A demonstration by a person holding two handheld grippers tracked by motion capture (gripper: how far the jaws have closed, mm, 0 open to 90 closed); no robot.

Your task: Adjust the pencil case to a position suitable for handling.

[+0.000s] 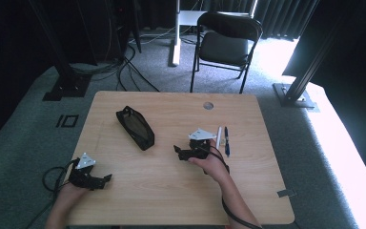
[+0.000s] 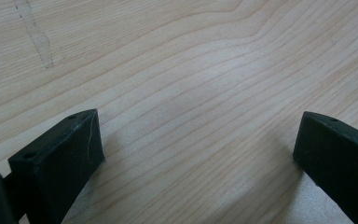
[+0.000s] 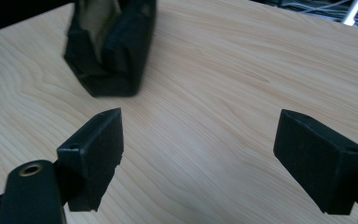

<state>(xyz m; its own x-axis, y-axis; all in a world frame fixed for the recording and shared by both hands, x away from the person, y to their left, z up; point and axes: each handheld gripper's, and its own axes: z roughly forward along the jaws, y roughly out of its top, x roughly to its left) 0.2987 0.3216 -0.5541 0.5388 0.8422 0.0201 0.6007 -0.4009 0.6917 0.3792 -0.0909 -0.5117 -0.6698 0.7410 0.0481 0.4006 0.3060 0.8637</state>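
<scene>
A black mesh pouch lies open on the wooden table, left of centre; its near end sits ahead of my right jaws. My right gripper stands open over the middle of the table, pointing left toward the pouch, nothing between its jaws. Just right of that hand lie a white pen and a dark blue pen, side by side. My left gripper rests open at the front left of the table, with bare wood between its jaws.
A round cable hole sits near the table's far edge. A black folding chair stands on the grey carpet behind the table. Black frame posts and cables stand at the back.
</scene>
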